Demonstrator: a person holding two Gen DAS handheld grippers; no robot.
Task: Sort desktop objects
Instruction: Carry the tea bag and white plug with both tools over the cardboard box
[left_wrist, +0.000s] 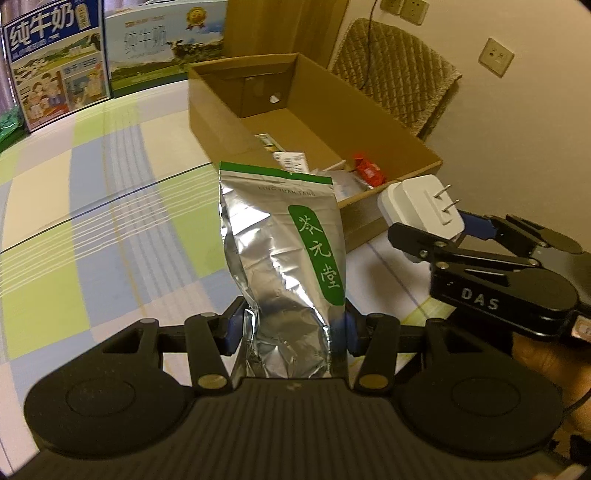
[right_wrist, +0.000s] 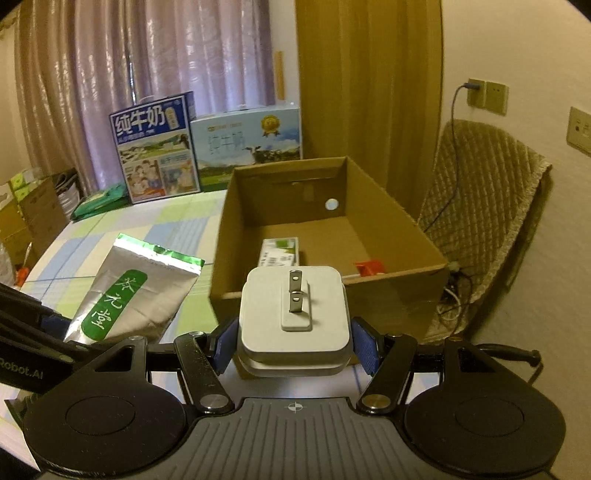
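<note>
My left tool (left_wrist: 295, 328) clamps a crinkled silver foil pouch with a green label (left_wrist: 284, 254), held upright above the checked bench (left_wrist: 92, 221). My right tool (right_wrist: 294, 345) grips a white square plug adapter (right_wrist: 293, 317), prongs up, near the open cardboard box (right_wrist: 369, 184); a red item, possibly a packet, lies inside.

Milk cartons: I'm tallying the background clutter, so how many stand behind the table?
2. The dark blue milk carton stands left; the pale blue milk carton is beside it, nearer the cardboard box. Others may be hidden.
</note>
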